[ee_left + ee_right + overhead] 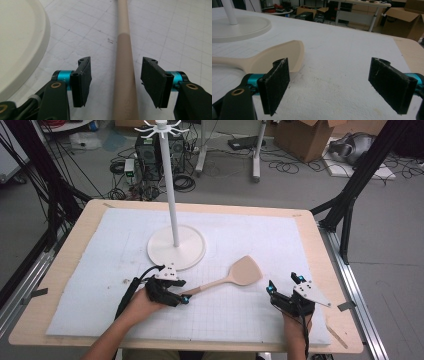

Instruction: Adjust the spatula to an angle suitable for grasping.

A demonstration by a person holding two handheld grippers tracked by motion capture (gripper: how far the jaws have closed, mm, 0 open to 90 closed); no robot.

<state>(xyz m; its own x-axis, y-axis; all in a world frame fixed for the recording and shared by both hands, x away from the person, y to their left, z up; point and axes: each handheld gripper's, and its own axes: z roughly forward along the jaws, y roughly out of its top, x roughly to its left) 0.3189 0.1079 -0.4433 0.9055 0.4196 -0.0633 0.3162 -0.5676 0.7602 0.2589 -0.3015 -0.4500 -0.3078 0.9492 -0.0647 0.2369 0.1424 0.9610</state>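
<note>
Beyond both sets of jaws, on the white-matted table (100,270), stands the white rack stand (176,247), its round base just left of the left gripper (181,298). Between that gripper's wide-open jaws, touching neither pad, runs the handle of the beige spatula (235,275), lying flat on the mat. Well to the spatula's right, the right gripper (283,286) rests with jaws spread wide and empty, the blade ahead-left of them.

My high view looks forward and down over the whole table (70,265). My left gripper view sits close above the mat, facing along the spatula (124,75) handle. My right gripper view looks low, far-leftward. All three share the spatula and stand base (176,247).
</note>
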